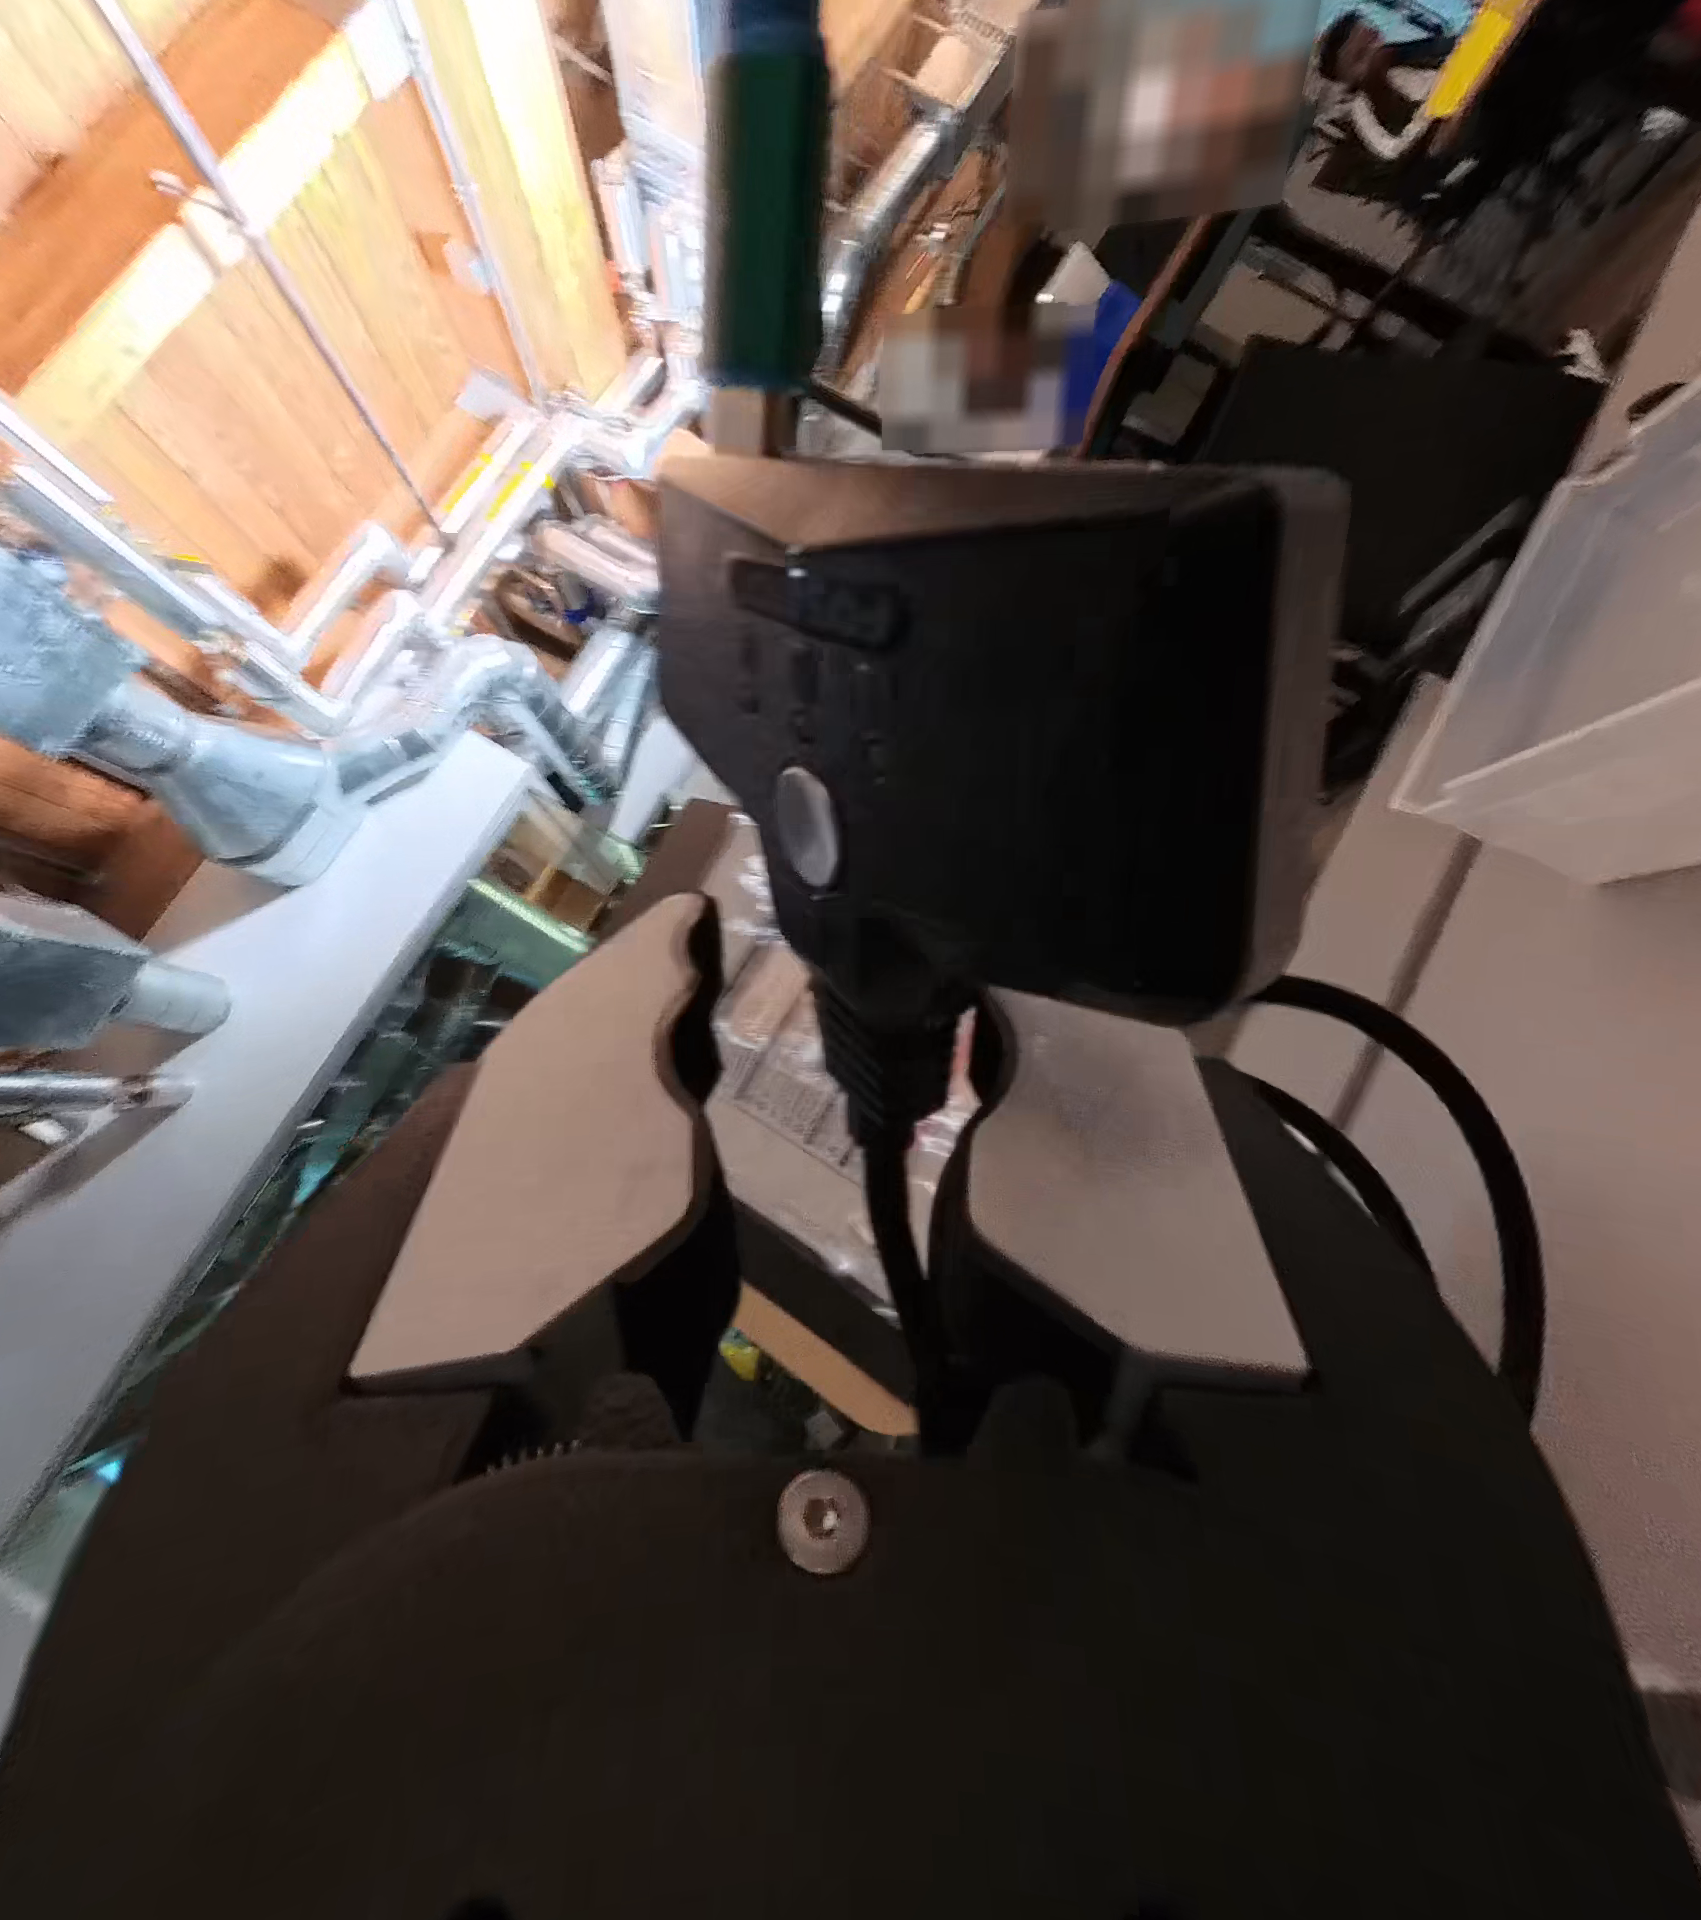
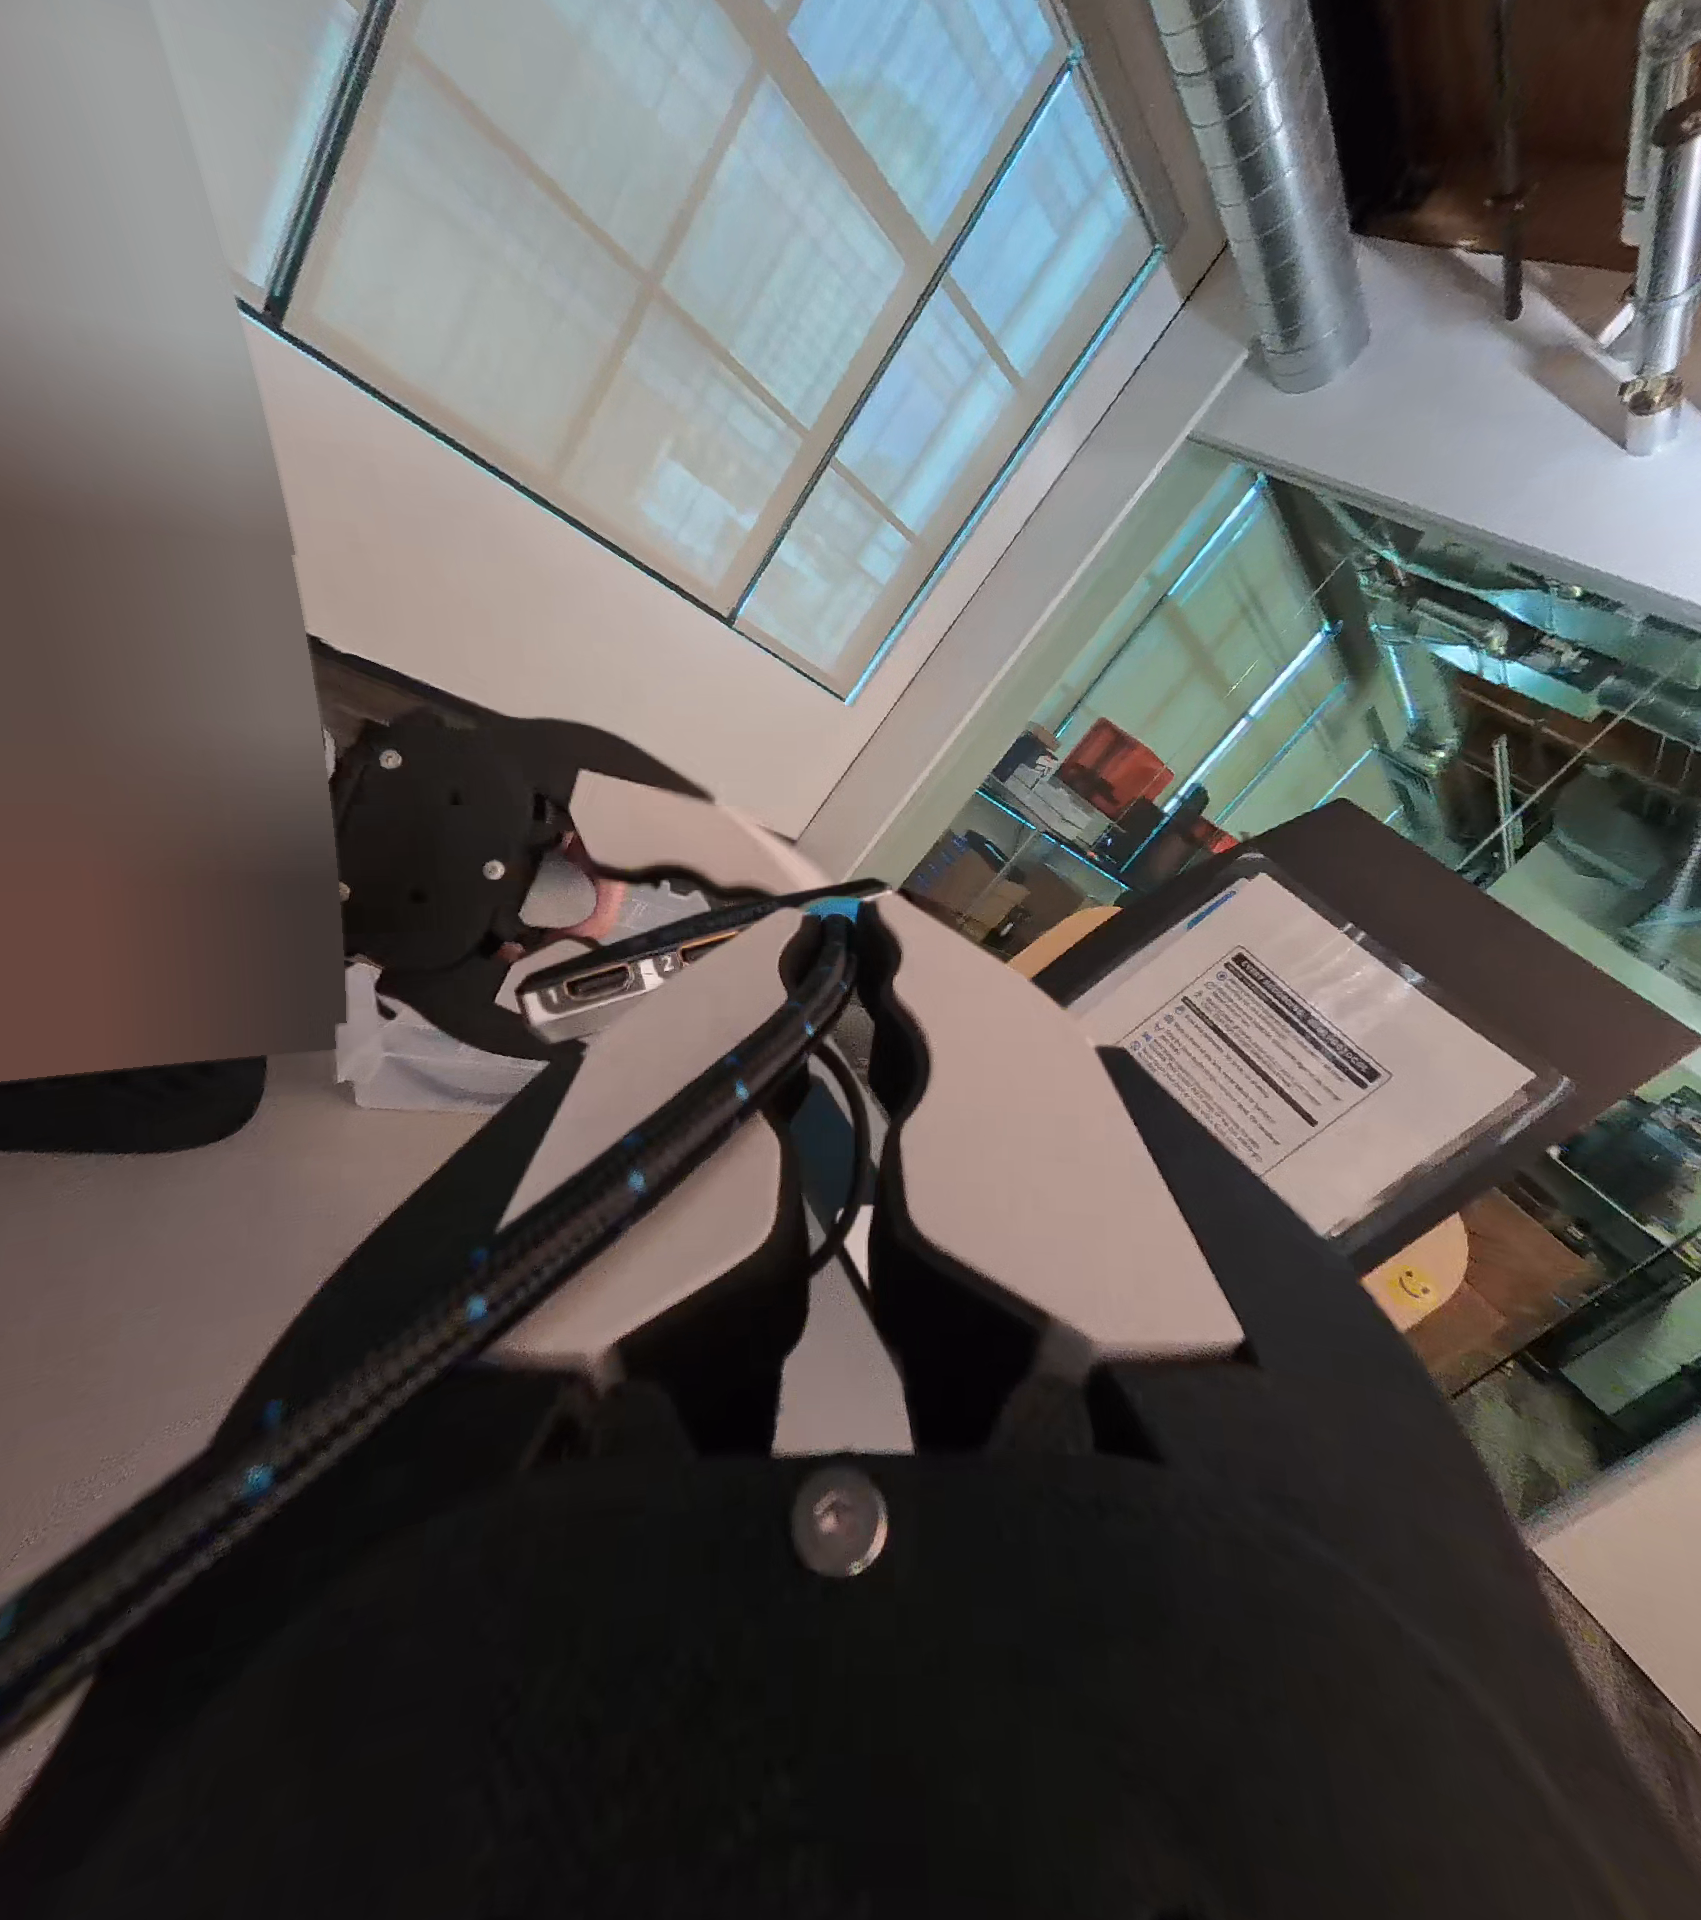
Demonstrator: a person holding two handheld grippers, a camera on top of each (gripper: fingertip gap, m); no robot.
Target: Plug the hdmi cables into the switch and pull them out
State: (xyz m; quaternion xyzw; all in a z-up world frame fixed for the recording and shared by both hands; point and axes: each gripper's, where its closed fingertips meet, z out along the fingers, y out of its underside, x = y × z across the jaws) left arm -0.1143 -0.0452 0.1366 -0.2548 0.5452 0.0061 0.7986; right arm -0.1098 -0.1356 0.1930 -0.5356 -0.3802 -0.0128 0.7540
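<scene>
My left tongs (image 1: 841, 1023) stand apart around a ribbed black plug (image 1: 877, 1039) seated in the matte black box-shaped switch (image 1: 1012, 727), whose long axis rises away from me. My right tongs (image 2: 830, 935) pinch the braided black cable with blue flecks (image 2: 555, 1216), which runs lengthwise toward the switch's silver port edge (image 2: 597, 987).

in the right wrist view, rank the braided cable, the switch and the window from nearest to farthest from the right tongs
1. Braided cable: its end sits between the tips of the right tongs, and it trails off to the lower left.
2. Switch: just beyond the tips, to the left, with open ports facing the camera.
3. Window: far behind, upper middle.
</scene>
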